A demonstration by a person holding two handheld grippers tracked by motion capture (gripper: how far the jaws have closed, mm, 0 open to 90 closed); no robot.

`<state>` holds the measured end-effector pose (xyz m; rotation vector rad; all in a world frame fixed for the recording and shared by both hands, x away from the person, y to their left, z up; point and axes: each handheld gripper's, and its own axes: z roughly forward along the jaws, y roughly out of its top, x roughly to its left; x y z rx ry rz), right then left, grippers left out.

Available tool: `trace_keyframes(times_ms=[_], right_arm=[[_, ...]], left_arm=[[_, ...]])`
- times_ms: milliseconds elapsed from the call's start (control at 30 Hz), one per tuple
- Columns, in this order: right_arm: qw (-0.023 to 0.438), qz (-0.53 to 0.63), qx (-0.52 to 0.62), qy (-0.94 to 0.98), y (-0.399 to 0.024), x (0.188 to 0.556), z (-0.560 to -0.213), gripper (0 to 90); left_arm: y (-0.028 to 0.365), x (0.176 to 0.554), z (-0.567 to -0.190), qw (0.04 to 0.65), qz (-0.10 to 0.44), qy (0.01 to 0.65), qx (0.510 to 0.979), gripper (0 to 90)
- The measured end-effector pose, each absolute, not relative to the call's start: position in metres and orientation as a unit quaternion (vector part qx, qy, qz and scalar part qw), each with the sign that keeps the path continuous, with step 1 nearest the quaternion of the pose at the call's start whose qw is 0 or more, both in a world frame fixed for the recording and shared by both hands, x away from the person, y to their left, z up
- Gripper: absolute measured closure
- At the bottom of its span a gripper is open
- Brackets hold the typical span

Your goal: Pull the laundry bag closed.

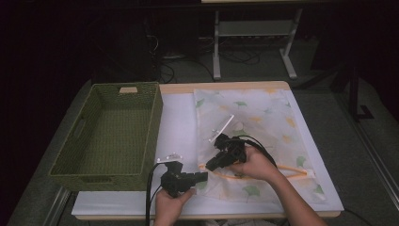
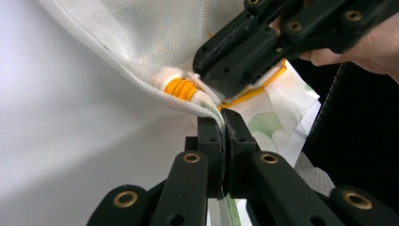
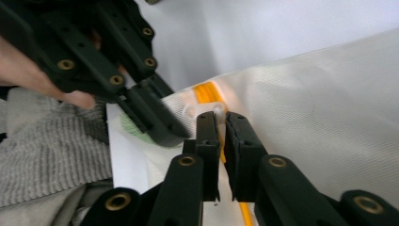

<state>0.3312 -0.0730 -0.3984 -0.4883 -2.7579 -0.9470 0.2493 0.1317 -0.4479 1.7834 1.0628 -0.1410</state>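
A white mesh bag [image 1: 254, 117] printed with green and yellow leaves lies flat on the white tabletop [image 1: 176, 122]. An orange zipper [image 1: 291, 172] runs along its near edge. My left gripper [image 1: 203, 176] points right and is shut on the bag's near-left corner. In the left gripper view the fabric is pinched between the jaws of my left gripper [image 2: 223, 117], just below the orange zipper end [image 2: 181, 88]. My right gripper [image 1: 209, 165] meets it from the right. Seen along my right gripper [image 3: 222, 117], its tips are closed on the white zipper pull [image 3: 211, 109].
An empty green woven basket [image 1: 113, 136] stands at the table's left, close to my left hand. The front table edge [image 1: 207, 215] is just behind both hands. Beyond the table's far edge are dark floor and a desk frame [image 1: 216, 47].
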Motion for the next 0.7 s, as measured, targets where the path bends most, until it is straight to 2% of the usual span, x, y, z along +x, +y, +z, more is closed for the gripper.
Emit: trace_keyframes(times_ms=[67,133,300,433,467,500,633,700], right_arm=[[0.099,-0.323,-0.161,-0.927,-0.073,0.3306,-0.3975,80.7],[0.11,-0.339,-0.157,-0.921,-0.0725,0.3294,-0.3941,76.9],[0.109,-0.337,-0.158,-0.922,-0.071,0.331,-0.393,74.3],[0.101,-0.326,-0.165,-0.925,-0.0724,0.3328,-0.3948,75.2],[0.09,-0.316,-0.164,-0.93,-0.0725,0.3318,-0.3953,83.3],[0.085,-0.315,-0.164,-0.931,-0.0727,0.3317,-0.3954,84.9],[0.093,-0.319,-0.161,-0.929,-0.0726,0.3312,-0.3954,79.5],[0.086,-0.315,-0.158,-0.932,-0.0728,0.3306,-0.3943,80.7]], left_arm=[[0.1317,0.2493,-0.4479,0.506,-0.058,0.441,0.739,87.9],[0.1295,0.2501,-0.4474,0.505,-0.056,0.441,0.739,87.8],[0.1235,0.2488,-0.4445,0.503,-0.04,0.42,0.754,87.9],[0.123,0.2489,-0.4437,0.501,-0.039,0.412,0.76,87.9],[0.1232,0.2483,-0.4439,0.497,-0.032,0.41,0.764,87.9],[0.1233,0.2485,-0.4441,0.498,-0.034,0.411,0.763,87.9],[0.1238,0.2497,-0.4453,0.5,-0.041,0.407,0.763,87.8],[0.1247,0.2503,-0.4457,0.499,-0.042,0.411,0.761,87.6]])
